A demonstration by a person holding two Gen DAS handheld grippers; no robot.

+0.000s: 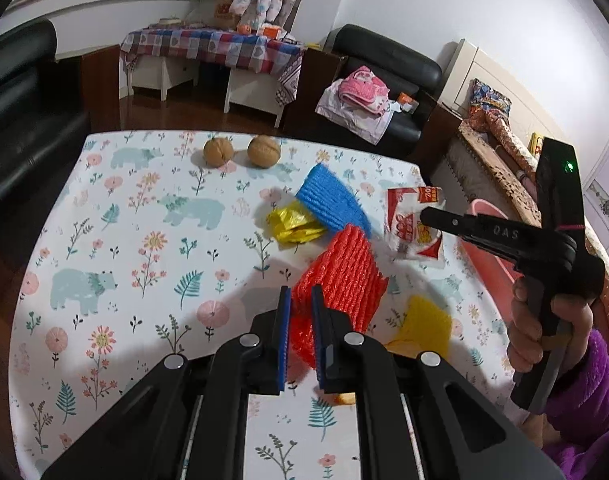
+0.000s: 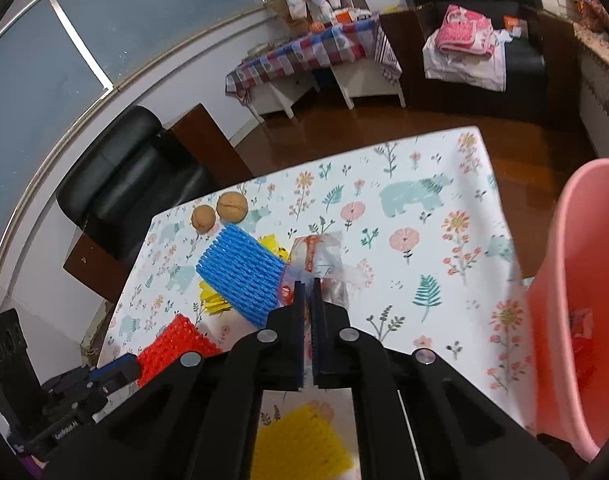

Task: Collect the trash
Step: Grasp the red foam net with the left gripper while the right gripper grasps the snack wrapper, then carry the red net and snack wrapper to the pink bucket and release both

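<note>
Both wrist views close, angled down; share floral table (image 1: pixel 104 240).

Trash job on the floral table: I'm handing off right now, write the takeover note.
Left tongs: shut on the red foam net.
Right tongs: shut on the clear red-printed wrapper.
On the table: blue foam net, yellow bag, yellow foam net, two walnuts.
Pink bin, right of the table, already holds something red.
Left: bin both held pieces, then the rest.
</note>
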